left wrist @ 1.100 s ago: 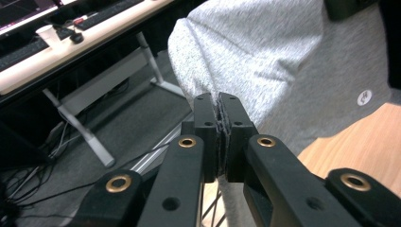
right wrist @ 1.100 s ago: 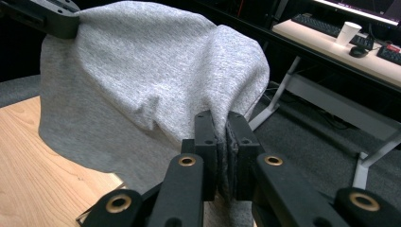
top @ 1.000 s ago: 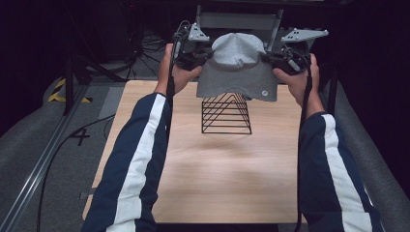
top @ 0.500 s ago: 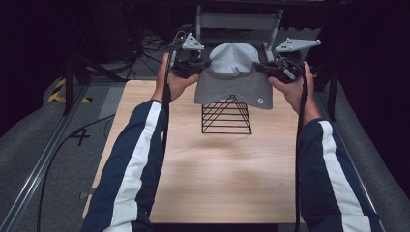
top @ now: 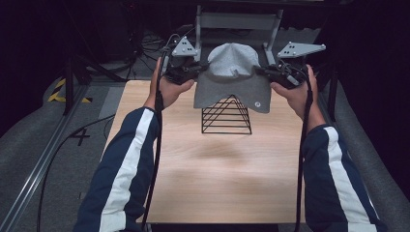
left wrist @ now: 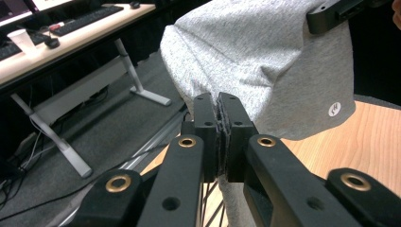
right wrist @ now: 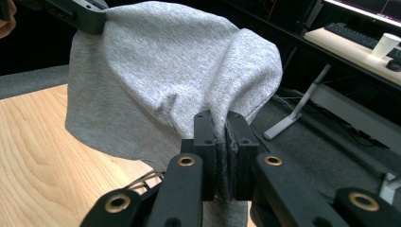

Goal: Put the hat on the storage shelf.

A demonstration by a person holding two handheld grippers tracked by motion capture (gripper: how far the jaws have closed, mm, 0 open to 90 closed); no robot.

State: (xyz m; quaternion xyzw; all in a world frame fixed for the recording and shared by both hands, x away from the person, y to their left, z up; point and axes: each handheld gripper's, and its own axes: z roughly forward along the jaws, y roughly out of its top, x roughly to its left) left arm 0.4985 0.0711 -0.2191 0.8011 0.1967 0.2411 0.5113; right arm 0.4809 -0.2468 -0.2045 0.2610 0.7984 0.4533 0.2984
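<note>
Two grippers, left [top: 193, 72] and right [top: 267, 72], clenched on opposite edges of grey beanie [top: 232, 77]. Beanie now raised higher above wire rack [top: 226, 116] near table [top: 212, 174] far edge, likely being lifted off.

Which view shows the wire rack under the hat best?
The high view: the black wire rack stands whole on the table, with the grey hat hanging over its top. Each gripper view catches just a few wires below the closed jaws.
</note>
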